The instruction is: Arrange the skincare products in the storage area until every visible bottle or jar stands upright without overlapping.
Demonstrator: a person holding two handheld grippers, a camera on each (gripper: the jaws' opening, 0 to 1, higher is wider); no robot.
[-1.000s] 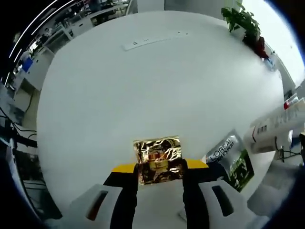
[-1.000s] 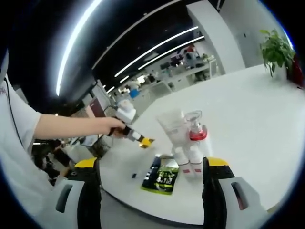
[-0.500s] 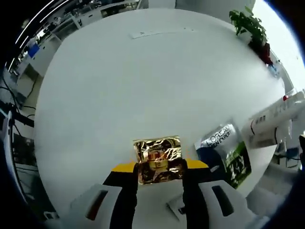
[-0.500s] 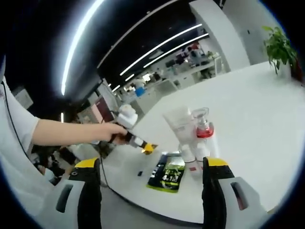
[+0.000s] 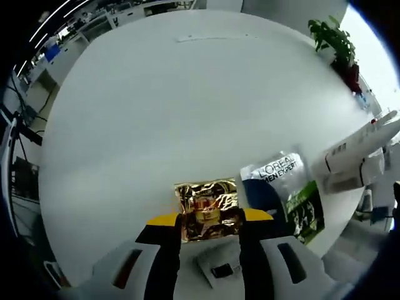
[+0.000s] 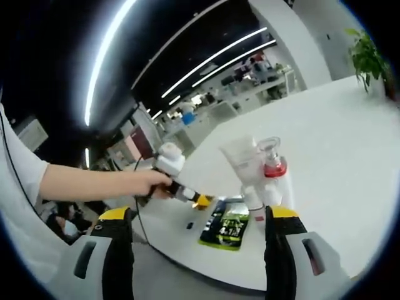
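The left gripper (image 5: 209, 228) is clamped on a crinkled gold foil sachet (image 5: 207, 209), its yellow-tipped jaws pressing the packet from both sides and holding it low over the white table (image 5: 175, 106), close to the near edge. A small dark item (image 5: 222, 270) lies on the table under the jaws, too small to identify. Just beside the sachet sits a flat L'Oreal Men Expert pouch (image 5: 284, 200), dark blue and green, lying down near that same edge. Beyond it are white tubes (image 5: 356, 159), their caps down as far as I can tell.

The right gripper (image 6: 199, 234) hangs off the table's edge with its jaws spread wide and nothing between them. From there the products gather near the edge: the green pouch (image 6: 229, 225) flat on the surface, and touching or just behind it a cluster of upright white tubes (image 6: 250, 178) with a clear pump bottle with a red collar (image 6: 273, 164) among them. A person's hand (image 6: 150, 184) reaches in, holding the left gripper (image 6: 199, 200) over the edge beside the pouch.

A potted plant (image 5: 337, 44) stands at the far edge of the table, and a white strip (image 5: 212, 37) lies near the far edge as well.
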